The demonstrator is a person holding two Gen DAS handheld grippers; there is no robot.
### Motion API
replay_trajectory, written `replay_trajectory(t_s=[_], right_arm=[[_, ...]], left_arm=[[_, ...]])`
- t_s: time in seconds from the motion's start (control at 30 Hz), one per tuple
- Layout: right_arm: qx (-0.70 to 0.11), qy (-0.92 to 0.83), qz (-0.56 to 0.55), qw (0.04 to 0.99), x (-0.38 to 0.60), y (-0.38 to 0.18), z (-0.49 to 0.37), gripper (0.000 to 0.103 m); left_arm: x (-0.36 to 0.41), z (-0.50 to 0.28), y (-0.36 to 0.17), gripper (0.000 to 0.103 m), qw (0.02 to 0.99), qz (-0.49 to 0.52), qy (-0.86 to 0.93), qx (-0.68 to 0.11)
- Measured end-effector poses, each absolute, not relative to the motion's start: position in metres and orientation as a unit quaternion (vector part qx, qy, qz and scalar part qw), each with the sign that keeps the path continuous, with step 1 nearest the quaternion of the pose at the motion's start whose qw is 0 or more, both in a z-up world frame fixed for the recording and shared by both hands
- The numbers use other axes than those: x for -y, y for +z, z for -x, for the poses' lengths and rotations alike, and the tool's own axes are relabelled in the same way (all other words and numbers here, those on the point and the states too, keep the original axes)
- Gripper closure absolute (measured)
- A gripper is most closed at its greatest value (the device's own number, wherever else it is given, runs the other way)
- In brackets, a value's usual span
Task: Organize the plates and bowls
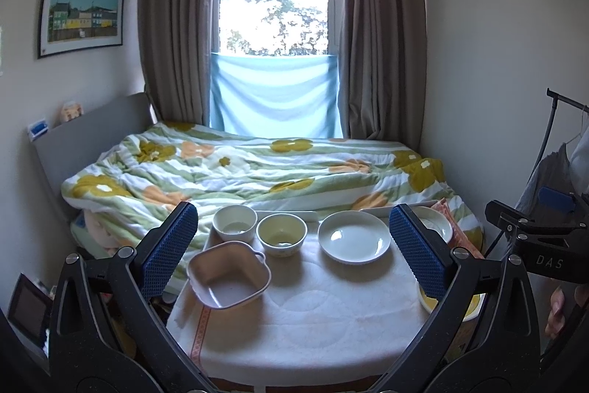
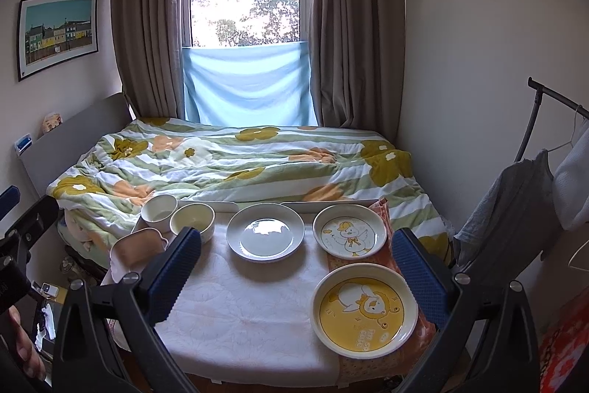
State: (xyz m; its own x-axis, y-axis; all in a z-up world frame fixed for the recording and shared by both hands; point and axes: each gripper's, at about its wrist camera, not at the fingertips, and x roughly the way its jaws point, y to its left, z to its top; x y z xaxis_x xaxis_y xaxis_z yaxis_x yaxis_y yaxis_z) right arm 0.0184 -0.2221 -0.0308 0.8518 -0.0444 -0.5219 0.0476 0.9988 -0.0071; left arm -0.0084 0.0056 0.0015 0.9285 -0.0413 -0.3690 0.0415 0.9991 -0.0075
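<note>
Both grippers hovered over the near edge of the cloth-covered table [image 2: 239, 319], each with its blue-padded jaws spread wide and grasping nothing. The left gripper [image 1: 294, 245] looked across the left half of the table; the right gripper [image 2: 294, 267] looked across the right half.

In the right wrist view, the plain white plate [image 2: 265, 231] sat at 12 o'clock from table centre. The duck plate [image 2: 349, 230] lay at 1 o'clock, just beside the white one. The yellow cartoon plate [image 2: 364, 310] lay at 4 o'clock, near the right jaw.

In the left wrist view, the white bowl [image 1: 235, 223] and the cream bowl [image 1: 281, 234] stood side by side at 11 o'clock, nearly touching. The pink square dish [image 1: 229, 274] sat tilted at 9 o'clock, just before them. A flowered quilt [image 1: 257, 168] covered the bed beyond.
</note>
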Motion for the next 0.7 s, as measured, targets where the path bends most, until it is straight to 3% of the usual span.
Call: replay_trajectory(t_s=[0.7], right_arm=[[-0.268, -0.024, -0.004, 0.963, 0.2197, -0.0306, -0.018, 0.0]], left_arm=[[-0.0026, 0.0051, -0.0012, 0.0, 0.982, -0.004, -0.021, -0.189]])
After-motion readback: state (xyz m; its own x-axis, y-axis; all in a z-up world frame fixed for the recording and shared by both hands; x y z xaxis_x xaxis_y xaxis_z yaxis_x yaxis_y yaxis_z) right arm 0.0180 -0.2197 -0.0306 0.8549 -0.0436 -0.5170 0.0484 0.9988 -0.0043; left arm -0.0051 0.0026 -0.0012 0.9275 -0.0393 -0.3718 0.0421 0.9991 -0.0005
